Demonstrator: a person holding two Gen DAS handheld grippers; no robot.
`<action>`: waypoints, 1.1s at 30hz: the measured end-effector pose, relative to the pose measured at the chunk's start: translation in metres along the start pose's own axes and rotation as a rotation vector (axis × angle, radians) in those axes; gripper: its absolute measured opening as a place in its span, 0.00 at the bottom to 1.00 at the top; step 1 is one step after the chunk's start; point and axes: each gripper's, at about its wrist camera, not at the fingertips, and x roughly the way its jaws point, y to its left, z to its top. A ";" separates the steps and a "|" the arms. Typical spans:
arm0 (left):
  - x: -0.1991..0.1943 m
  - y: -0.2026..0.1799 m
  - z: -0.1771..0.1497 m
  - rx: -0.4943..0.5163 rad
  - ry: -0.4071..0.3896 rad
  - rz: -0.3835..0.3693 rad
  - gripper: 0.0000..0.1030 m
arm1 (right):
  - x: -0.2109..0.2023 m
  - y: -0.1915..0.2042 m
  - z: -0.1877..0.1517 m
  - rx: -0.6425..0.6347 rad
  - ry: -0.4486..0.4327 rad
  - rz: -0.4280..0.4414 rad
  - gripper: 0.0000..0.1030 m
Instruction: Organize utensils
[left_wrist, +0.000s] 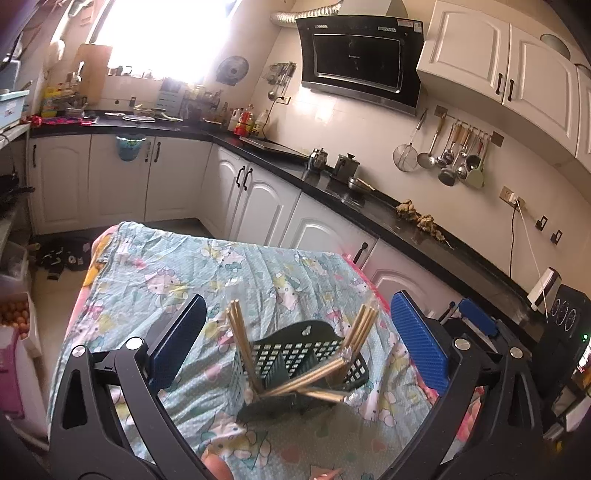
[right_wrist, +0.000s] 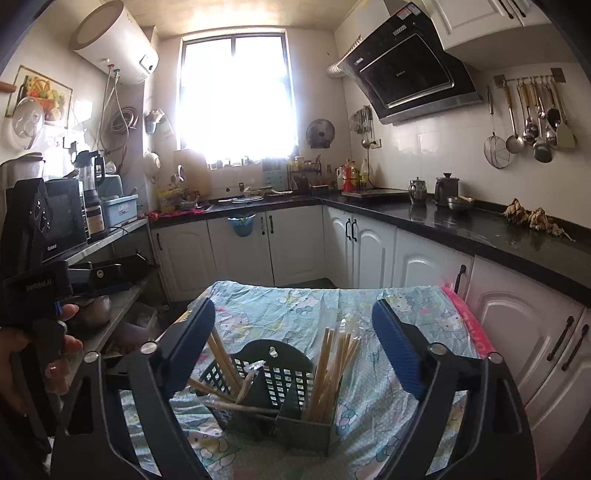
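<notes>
both sets of fingers stand spread wide with nothing between their blue pads. the left gripper (left_wrist: 297, 343) hangs over the near part of a table with its jaws apart on either side of a dark green utensil holder (left_wrist: 301, 363), touching neither the holder nor what stands in it. the right gripper (right_wrist: 293, 349) is spread just as wide around the same holder (right_wrist: 275, 387) from the other side, its pads clear of everything.

the holder sits on a pale blue cartoon-print cloth (left_wrist: 207, 269) that covers the table, toward the near edge. it has a slotted back wall and is split into compartments. wooden chopsticks (left_wrist: 240, 339) lean in it — one bundle tilts left in the left compartment, another (right_wrist: 332, 365) stands in the right compartment, and a few lie slanted across the divider.

in the right wrist view, a hand (right_wrist: 48, 354) at the far left grips the black handle of the other gripper. beyond the table runs a black countertop (right_wrist: 461, 225) over white cabinets.
</notes>
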 end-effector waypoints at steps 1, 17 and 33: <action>-0.002 -0.001 -0.002 0.002 0.000 0.005 0.89 | -0.002 0.001 0.000 -0.002 0.001 0.000 0.87; -0.029 -0.006 -0.044 0.032 0.026 0.046 0.89 | -0.034 0.013 -0.025 -0.012 0.048 -0.004 0.93; -0.009 0.002 -0.122 0.032 0.213 0.106 0.90 | -0.034 0.029 -0.098 0.003 0.234 -0.017 0.94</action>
